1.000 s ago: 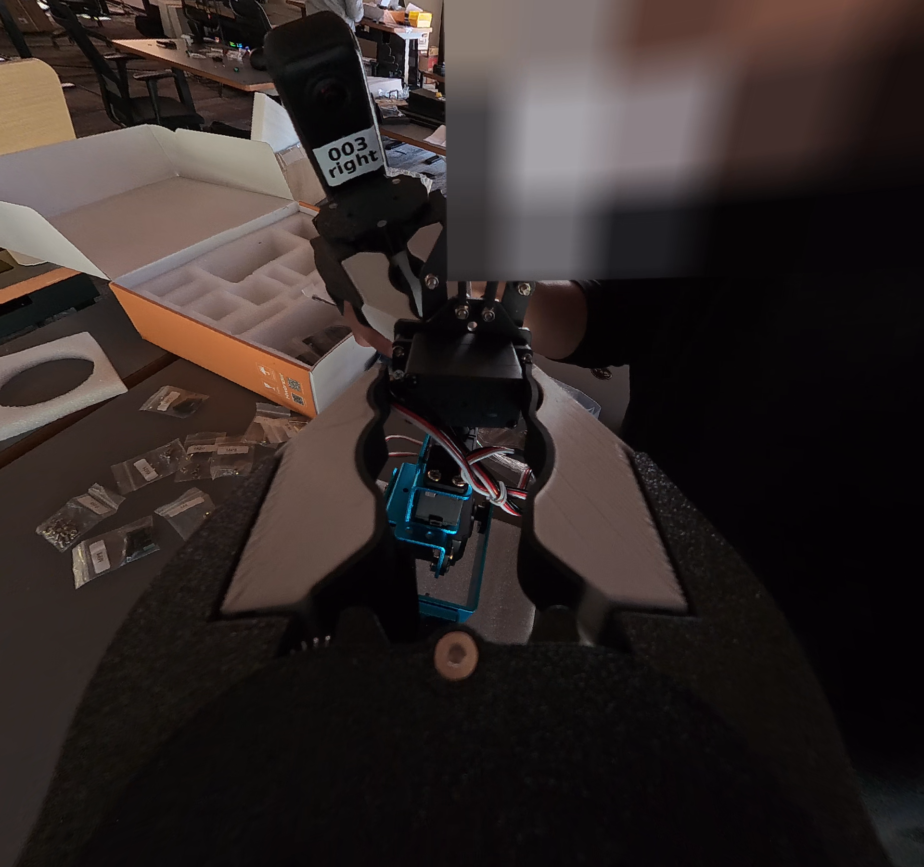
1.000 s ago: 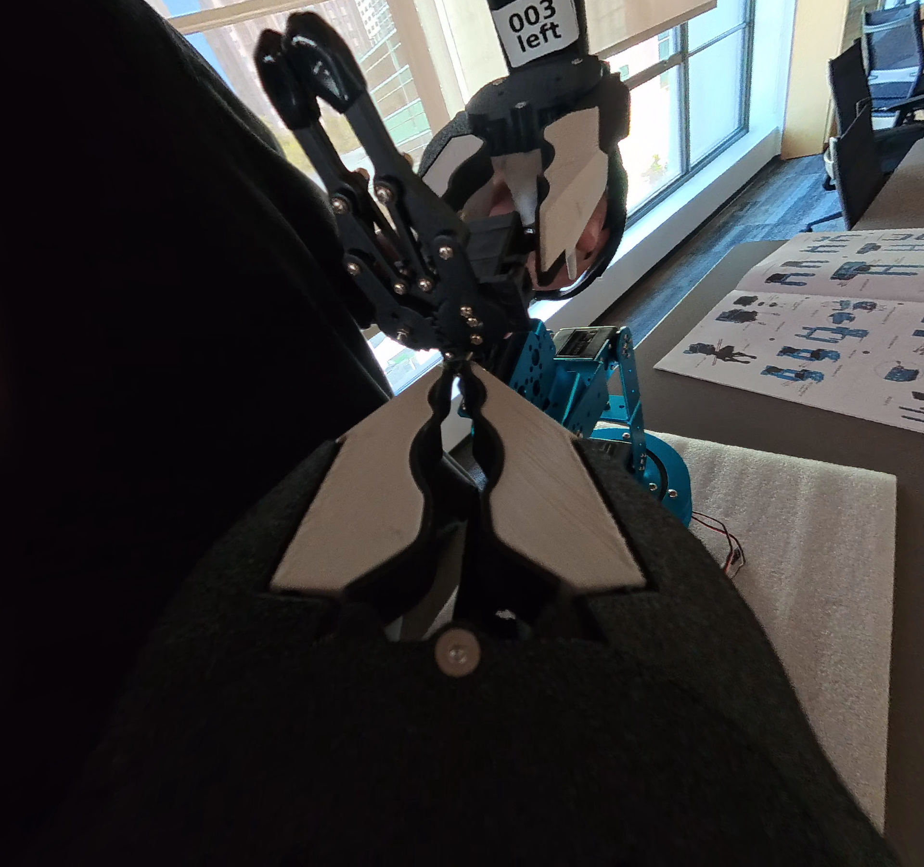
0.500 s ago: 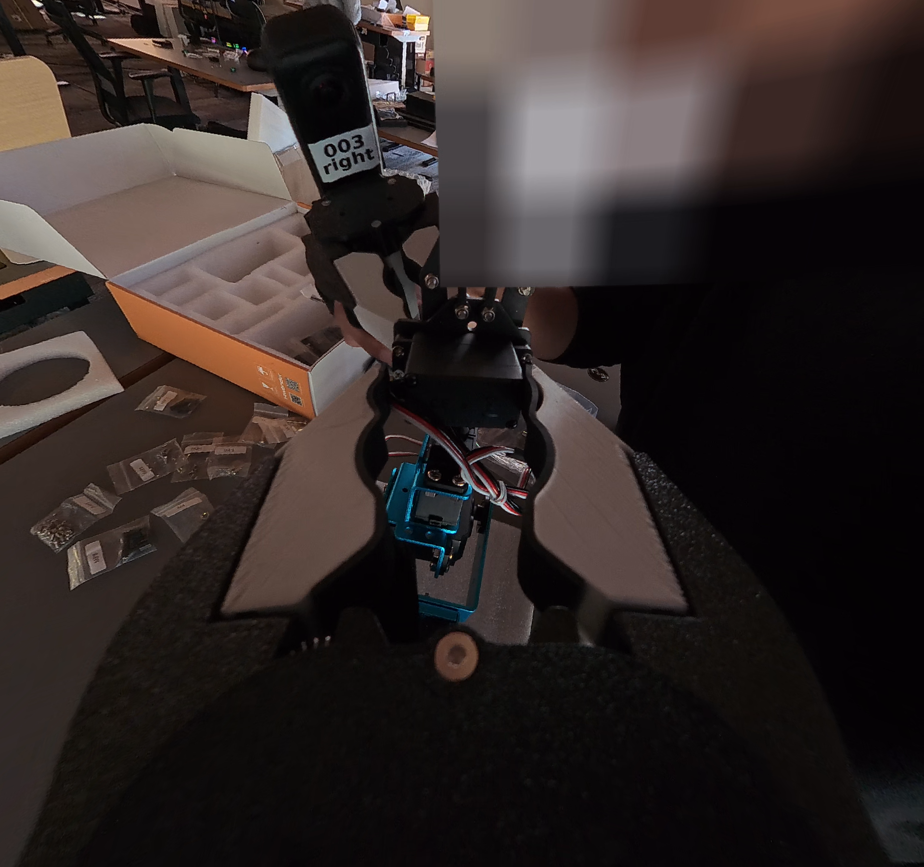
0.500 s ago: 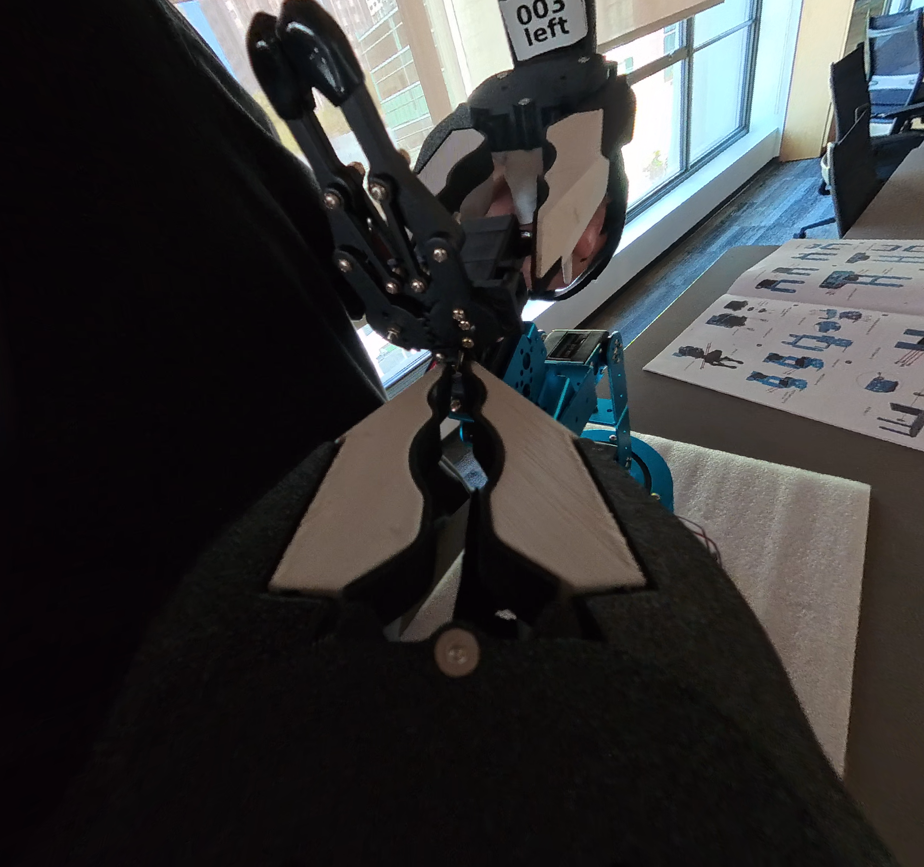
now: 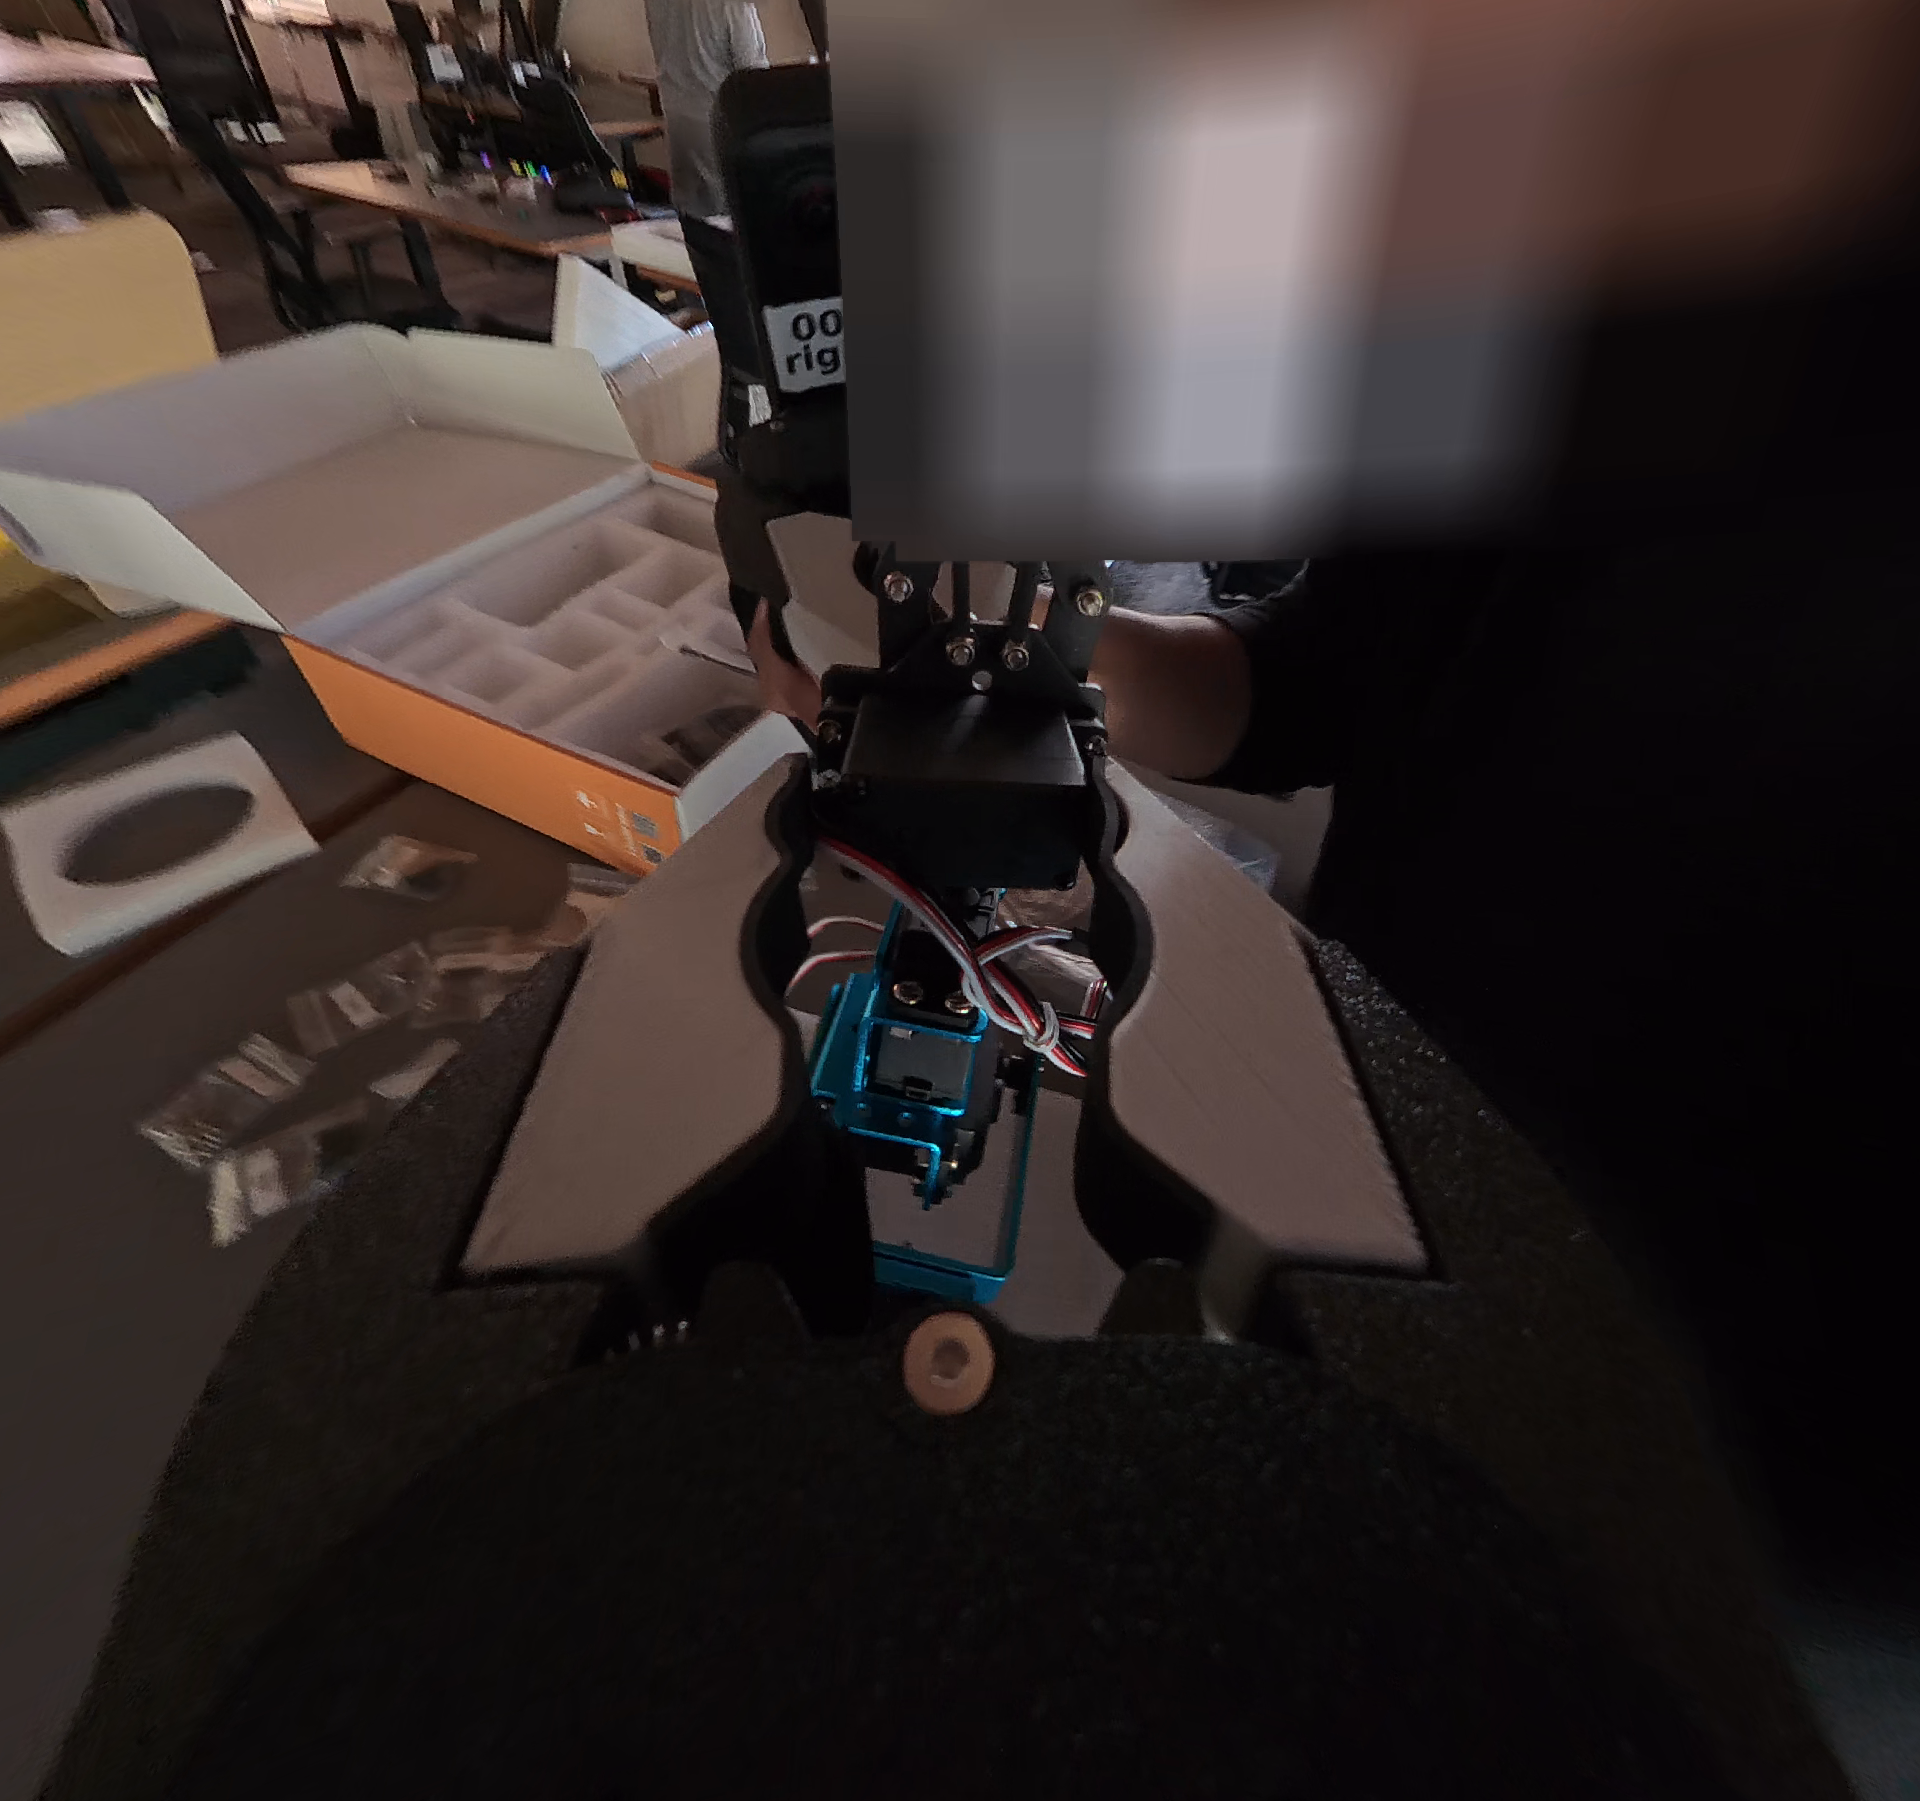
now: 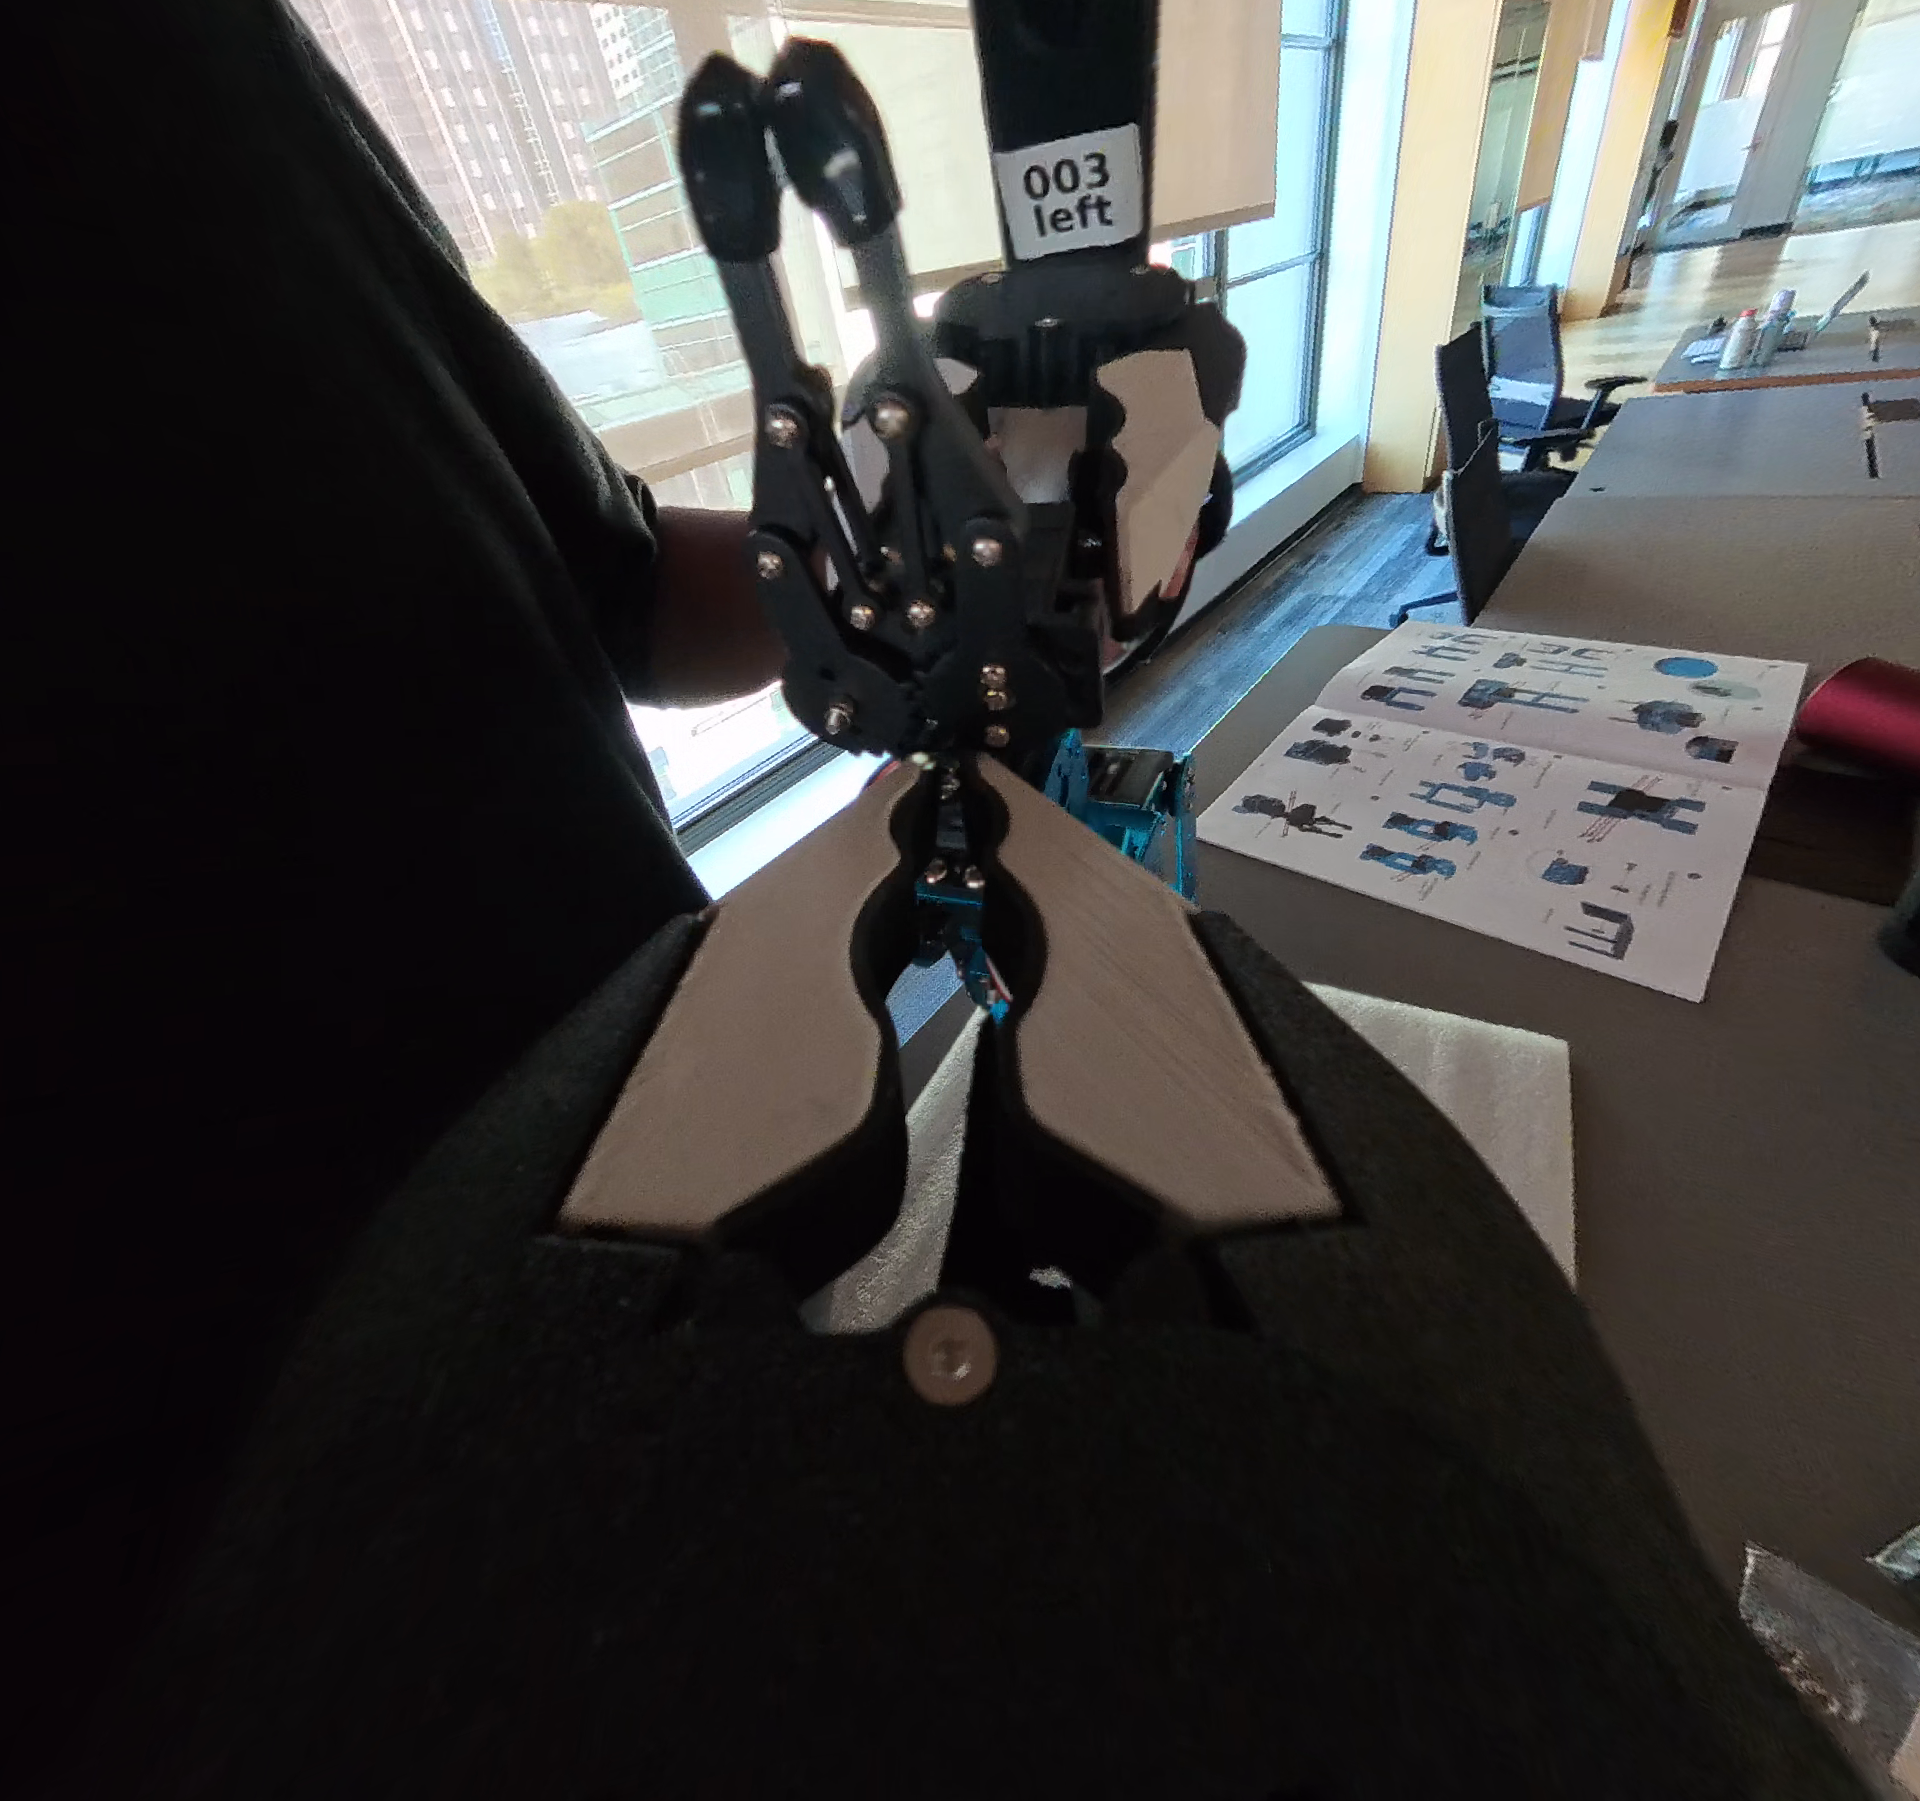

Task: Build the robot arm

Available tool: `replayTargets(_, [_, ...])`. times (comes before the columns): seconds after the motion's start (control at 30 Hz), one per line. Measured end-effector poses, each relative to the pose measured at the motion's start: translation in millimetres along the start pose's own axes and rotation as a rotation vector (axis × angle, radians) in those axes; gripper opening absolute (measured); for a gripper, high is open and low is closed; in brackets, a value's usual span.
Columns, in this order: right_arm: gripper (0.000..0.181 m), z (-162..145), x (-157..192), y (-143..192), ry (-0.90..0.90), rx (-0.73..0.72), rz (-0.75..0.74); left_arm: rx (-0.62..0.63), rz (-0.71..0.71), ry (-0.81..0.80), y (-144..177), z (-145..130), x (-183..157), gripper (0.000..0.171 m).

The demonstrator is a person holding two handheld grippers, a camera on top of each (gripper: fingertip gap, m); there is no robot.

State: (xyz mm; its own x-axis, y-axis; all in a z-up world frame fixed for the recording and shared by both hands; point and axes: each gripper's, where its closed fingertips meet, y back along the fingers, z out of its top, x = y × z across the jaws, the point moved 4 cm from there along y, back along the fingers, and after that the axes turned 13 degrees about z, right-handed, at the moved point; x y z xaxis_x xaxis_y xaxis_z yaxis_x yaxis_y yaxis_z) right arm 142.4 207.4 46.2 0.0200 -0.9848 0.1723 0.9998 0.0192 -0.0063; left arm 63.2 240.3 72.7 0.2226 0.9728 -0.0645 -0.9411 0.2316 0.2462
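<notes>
Office desk | both hand-held grippers clamp toy robot arm between fingertips

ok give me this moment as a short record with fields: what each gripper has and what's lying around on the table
left gripper: fingers clamp the black servo block of a small robot arm kit
right gripper: fingers pinch the base of the kit's black claw
claw: points up, tips nearly together
blue metal bracket: below the servo, red-white wires trailing
left side of table: open orange box, small part bags
right side: open instruction sheet, white foam pad
</notes>
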Motion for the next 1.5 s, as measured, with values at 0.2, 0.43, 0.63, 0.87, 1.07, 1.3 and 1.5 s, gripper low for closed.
replayTargets(0.2, [0.001,-5,0,-1,-0.046,-0.008,0.036,-0.014,0.002,-0.063,-2,0,-4,0.051])
replayTargets(0.43, [0.001,-6,-2,-1,-0.065,-0.046,0.059,-0.018,-0.011,-0.035,-3,-1,-3,0.051])
replayTargets(0.63, [0.009,-7,-3,-1,-0.041,-0.080,-0.017,-0.019,-0.006,-0.020,-1,-1,-3,0.051])
replayTargets(0.87, [0.009,-11,-4,4,-0.045,-0.088,-0.069,-0.016,-0.007,-0.021,-1,-1,-3,0.052])
replayTargets(1.07, [0.012,-9,-6,4,-0.045,-0.104,-0.069,-0.016,-0.013,-0.019,-3,-1,-3,0.051])
replayTargets(1.3, [0.015,-10,-7,4,-0.030,-0.101,-0.105,-0.016,-0.007,-0.019,-1,-1,-3,0.051])
replayTargets(1.5, [0.015,-10,-8,3,-0.034,-0.117,-0.110,-0.023,-0.007,-0.018,-1,-1,-2,0.051])
